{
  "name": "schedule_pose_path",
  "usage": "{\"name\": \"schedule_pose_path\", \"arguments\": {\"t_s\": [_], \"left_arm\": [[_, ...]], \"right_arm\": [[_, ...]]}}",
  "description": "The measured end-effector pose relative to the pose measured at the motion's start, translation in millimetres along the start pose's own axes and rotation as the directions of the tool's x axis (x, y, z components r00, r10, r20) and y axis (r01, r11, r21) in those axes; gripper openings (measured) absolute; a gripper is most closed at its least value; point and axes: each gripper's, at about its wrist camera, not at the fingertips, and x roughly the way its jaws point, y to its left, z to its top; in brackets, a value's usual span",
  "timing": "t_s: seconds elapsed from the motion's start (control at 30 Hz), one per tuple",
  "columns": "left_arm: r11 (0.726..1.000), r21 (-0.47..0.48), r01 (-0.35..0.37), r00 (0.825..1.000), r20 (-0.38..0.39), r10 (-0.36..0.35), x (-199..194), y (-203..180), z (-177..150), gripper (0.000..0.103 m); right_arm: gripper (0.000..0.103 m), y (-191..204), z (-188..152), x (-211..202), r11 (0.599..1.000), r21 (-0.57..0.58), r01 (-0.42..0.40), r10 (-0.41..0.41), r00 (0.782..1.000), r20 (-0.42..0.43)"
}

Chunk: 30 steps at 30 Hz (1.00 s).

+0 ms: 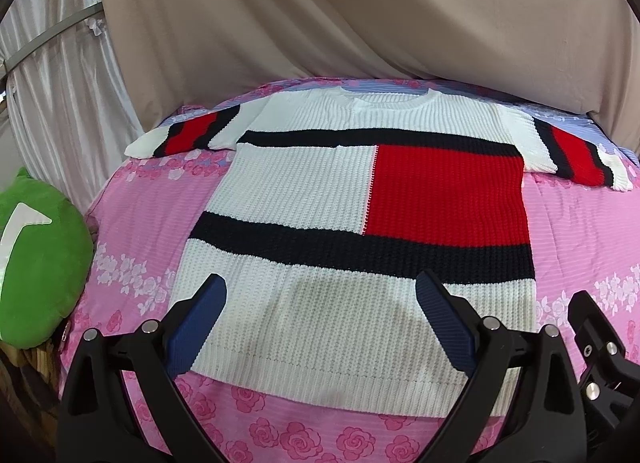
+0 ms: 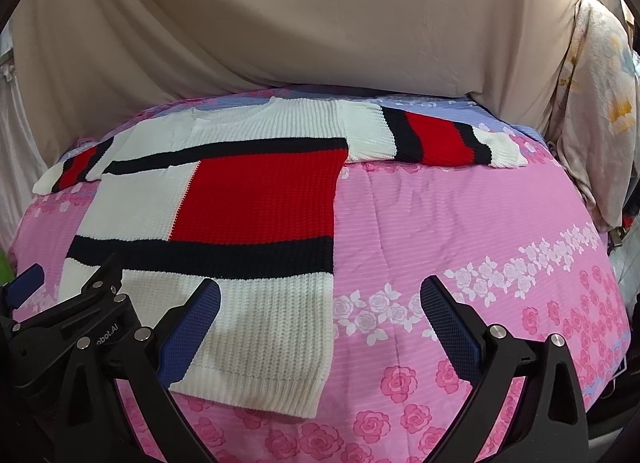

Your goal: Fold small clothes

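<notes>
A small knitted sweater [image 1: 320,191], white with black bands and a red block, lies flat and spread out on a pink floral bedspread [image 1: 572,231], both sleeves stretched sideways. My left gripper [image 1: 320,295] is open and empty, hovering over the sweater's white hem. In the right wrist view the sweater [image 2: 248,199] lies to the left. My right gripper [image 2: 320,299] is open and empty above the sweater's lower right corner and the bedspread [image 2: 460,223]. The left gripper's body [image 2: 80,303] shows at the left edge of the right wrist view.
A green cushion [image 1: 36,263] sits at the bed's left edge. A beige sheet [image 1: 360,23] hangs behind the bed, with white curtains [image 1: 60,83] to the left. Patterned fabric [image 2: 592,123] hangs at the right.
</notes>
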Motion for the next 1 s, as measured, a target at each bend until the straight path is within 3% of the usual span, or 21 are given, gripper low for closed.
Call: {"name": "schedule_pose_path", "arguments": {"t_s": [1.0], "left_arm": [[1.000, -0.009, -0.005, 1.000, -0.009, 0.004, 3.3, 3.0, 4.8, 0.093]], "right_arm": [[0.098, 2.2, 4.3, 3.3, 1.000, -0.009, -0.008, 0.008, 1.000, -0.006]]}}
